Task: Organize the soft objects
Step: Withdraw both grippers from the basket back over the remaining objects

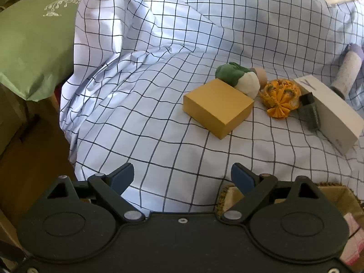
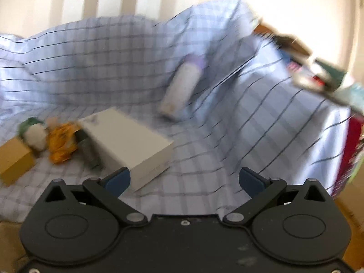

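We face a bed under a checked sheet (image 1: 141, 118). The white box (image 1: 329, 111) and yellow box (image 1: 218, 108) flank the soft things: a green-and-white plush (image 1: 238, 78) and orange fabric pouch (image 1: 279, 93). Left tool (image 1: 182, 177) and right tool (image 2: 184, 182) stand apart, empty; we should pinch the plush gently mid-body.

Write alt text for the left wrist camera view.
An open, empty left claw hovers over a checked sheet. Beyond it lie a yellow box, a green and white plush, an orange fabric pouch and a white box.
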{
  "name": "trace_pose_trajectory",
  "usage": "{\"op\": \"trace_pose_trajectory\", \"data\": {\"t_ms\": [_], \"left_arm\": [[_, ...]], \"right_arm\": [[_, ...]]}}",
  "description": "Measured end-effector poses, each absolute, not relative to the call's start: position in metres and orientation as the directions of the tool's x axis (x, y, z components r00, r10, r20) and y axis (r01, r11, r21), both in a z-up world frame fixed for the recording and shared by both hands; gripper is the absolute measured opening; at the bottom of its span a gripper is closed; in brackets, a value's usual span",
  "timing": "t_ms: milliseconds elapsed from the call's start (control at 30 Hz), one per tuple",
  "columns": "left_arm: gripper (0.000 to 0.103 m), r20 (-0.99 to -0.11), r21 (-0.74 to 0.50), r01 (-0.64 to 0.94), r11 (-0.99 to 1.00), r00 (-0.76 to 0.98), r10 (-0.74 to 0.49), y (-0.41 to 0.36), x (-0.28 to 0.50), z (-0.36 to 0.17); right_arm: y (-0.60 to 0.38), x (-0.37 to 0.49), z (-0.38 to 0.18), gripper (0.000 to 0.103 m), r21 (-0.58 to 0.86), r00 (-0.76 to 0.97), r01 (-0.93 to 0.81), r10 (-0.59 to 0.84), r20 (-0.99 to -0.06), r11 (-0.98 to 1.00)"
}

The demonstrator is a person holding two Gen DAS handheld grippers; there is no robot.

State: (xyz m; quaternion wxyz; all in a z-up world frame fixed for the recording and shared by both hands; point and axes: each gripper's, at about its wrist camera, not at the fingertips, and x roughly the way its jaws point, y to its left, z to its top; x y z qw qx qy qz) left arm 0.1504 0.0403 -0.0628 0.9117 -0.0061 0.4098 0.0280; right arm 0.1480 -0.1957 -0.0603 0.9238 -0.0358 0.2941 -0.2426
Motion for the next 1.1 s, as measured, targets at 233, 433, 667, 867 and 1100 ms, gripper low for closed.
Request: {"op": "trace_pose_trajectory", "data": {"t_ms": [233,433,667,867,1100], "left_arm": [[0.089,-0.764,0.014,-0.06,0.998,0.644,0.05,0.04,0.161,-0.068],[0.089,-0.783,0.03,-0.067,0.997,0.618,0.065,0.038,0.17,-0.077],[0.089,-0.74,0.058,-0.117,0.991,0.661,0.122,0.035,0.163,-0.076],[0.089,-0.686,0.04,-0.168,0.985,0.712,0.15,0.043,0.156,-0.073],[0.089,-0.634,0.001,-0.213,0.977,0.756,0.165,0.05,0.146,-0.068]], "right_arm": [[-0.204,0.155,-0.063,0.102,-0.243,0.652,0.512,-0.557,-0.515,0.824],[-0.21,0.163,-0.076,0.102,-0.231,0.614,0.464,-0.498,-0.612,0.855],[-0.207,0.154,-0.07,0.102,-0.199,0.635,0.508,-0.52,-0.571,0.838],[-0.219,0.15,-0.07,0.102,-0.117,0.64,0.554,-0.511,-0.574,0.824],[-0.224,0.144,-0.065,0.102,-0.072,0.645,0.58,-0.512,-0.567,0.811]]}}
